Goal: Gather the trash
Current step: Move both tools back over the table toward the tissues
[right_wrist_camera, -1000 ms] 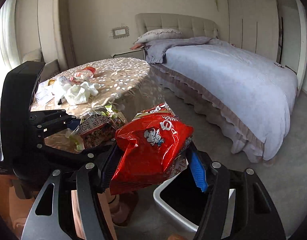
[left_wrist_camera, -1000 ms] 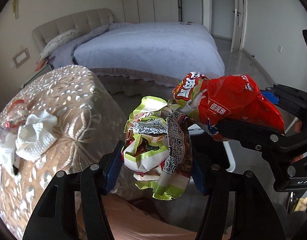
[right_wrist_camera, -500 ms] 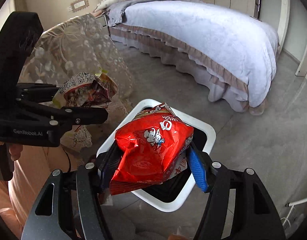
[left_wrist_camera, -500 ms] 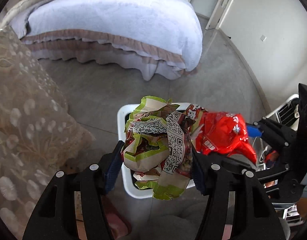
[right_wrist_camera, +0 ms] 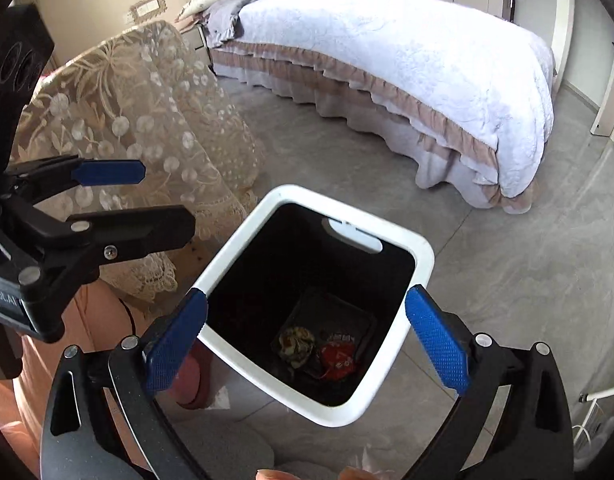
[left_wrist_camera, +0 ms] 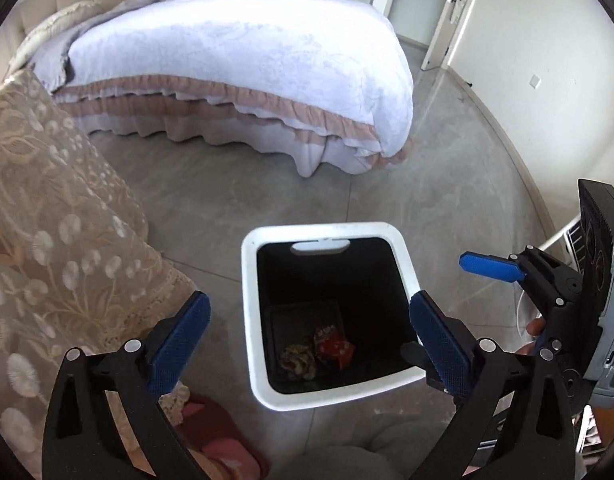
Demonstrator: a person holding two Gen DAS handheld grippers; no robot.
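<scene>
Two handheld grippers are held over a white bin (left_wrist_camera: 251, 312) standing on the grey floor (left_wrist_camera: 427, 184) between a lace-covered surface (left_wrist_camera: 59, 240) and a bed (left_wrist_camera: 243, 60). The jaws of the left gripper (left_wrist_camera: 307, 344) are spread wide apart and nothing is held between them; the jaws of the right gripper (right_wrist_camera: 305, 344) are likewise wide apart and empty.

The trash is seen at the bottom of the bin: a crumpled green-and-brown wrapper (left_wrist_camera: 298, 362) lies just beside a red snack bag (left_wrist_camera: 334, 347), the two touching or nearly so, both toward the near wall of the bin. In the right wrist view the wrapper (right_wrist_camera: 295, 342) and the red bag (right_wrist_camera: 338, 359) are shown in the same arrangement.

The drop appears to be completed, and a return to the surface for further litter is judged to be the step in hand. It would be done well if both grippers were lifted straight up before being swung aside, so that the white rim is not clipped and the bin is not tipped. The jaws are best kept apart on the way back, ready for the next piece. The hanging lace edge of the surface, close to the bin's left side, should be passed clear of the fingers (left_wrist_camera: 179, 344), since loose fabric is likely to be snagged. Whether more trash remains on the surface cannot be told from these views.
</scene>
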